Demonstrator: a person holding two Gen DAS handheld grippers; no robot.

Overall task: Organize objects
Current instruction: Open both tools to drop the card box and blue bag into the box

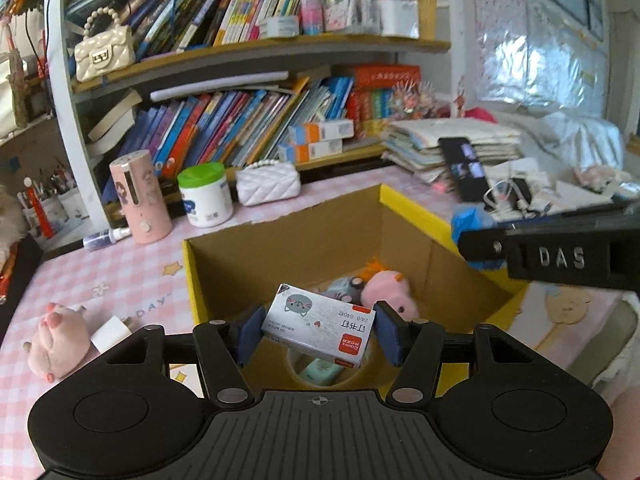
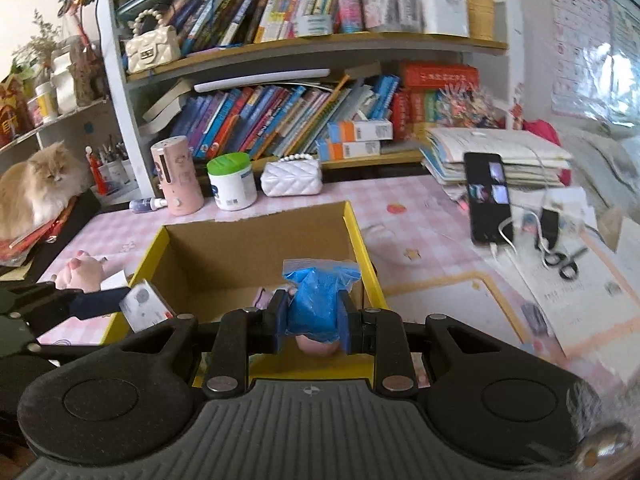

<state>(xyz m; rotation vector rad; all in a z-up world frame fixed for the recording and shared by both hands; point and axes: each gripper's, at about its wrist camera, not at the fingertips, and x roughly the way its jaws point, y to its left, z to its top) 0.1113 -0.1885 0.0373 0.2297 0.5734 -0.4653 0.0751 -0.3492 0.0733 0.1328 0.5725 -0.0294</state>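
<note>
Pink checked cloth covers the desk (image 1: 120,272), and at its left end a pink plush pig (image 1: 56,340) lies on its side beside a small white plug (image 1: 112,332), both outside the box and not yet tidied. Next along, your left gripper (image 1: 318,330) has its blue pads pressed on the two ends of a small staple box (image 1: 320,326), which hangs over the near edge of the open cardboard box (image 1: 412,208). Inside that box a pink plush toy (image 1: 390,290) and some smaller items already lie on the floor. To the right, your right gripper (image 2: 312,316) is squeezed narrow on a crumpled blue plastic bag (image 2: 318,294), also above the box's near part.

You look to be in the dropping step, both loads carried over the container. The next move calls for lowering each load inside the walls, then spreading the jaws, one hand at a time so the two grippers do not knock together. Farther right, a phone (image 2: 488,200) on its cable and scissors (image 2: 564,262) lie on the desk.
</note>
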